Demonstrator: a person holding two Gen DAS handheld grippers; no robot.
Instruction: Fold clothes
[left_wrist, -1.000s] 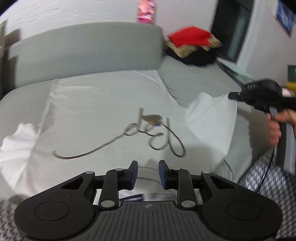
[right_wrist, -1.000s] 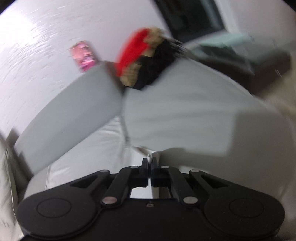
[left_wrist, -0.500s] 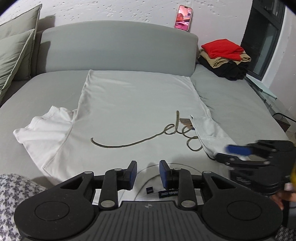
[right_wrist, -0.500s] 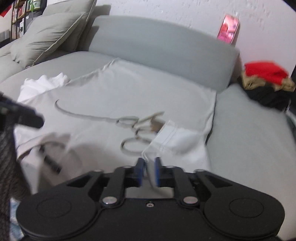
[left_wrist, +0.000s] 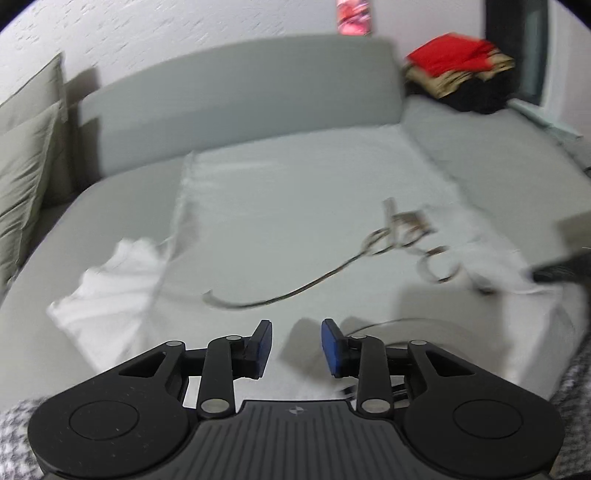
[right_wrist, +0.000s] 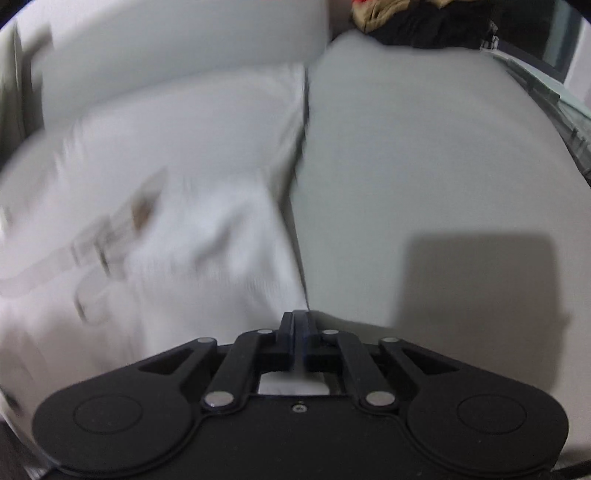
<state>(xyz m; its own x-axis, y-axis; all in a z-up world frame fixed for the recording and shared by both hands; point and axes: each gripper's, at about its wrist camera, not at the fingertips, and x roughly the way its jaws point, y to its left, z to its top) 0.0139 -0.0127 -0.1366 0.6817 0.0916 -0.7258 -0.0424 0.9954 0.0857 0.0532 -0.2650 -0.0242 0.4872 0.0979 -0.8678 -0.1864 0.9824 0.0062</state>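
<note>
A white T-shirt (left_wrist: 295, 206) with a dark script print (left_wrist: 399, 236) lies spread on the grey sofa bed (left_wrist: 498, 173). Its left sleeve (left_wrist: 110, 288) sticks out sideways. Its right sleeve (left_wrist: 491, 258) is folded in over the body. My left gripper (left_wrist: 295, 350) hovers open above the shirt's near edge, with nothing between its blue pads. My right gripper (right_wrist: 297, 321) is shut, pointing down at the shirt's (right_wrist: 166, 221) right edge. The blur hides whether any cloth is pinched. In the left wrist view the right gripper (left_wrist: 554, 275) shows dark by the folded sleeve.
A stack of folded clothes (left_wrist: 454, 70), red on top, sits at the sofa's far right corner. A phone (left_wrist: 354, 14) leans on the wall above the backrest (left_wrist: 240, 92). Cushions (left_wrist: 26, 166) stand at the left. Checked cloth (left_wrist: 576, 387) shows at the near corners.
The right gripper brought the lifted right sleeve down onto the shirt, opened briefly, then sank and shut at the shirt's right edge. The left gripper tilted down a little.
</note>
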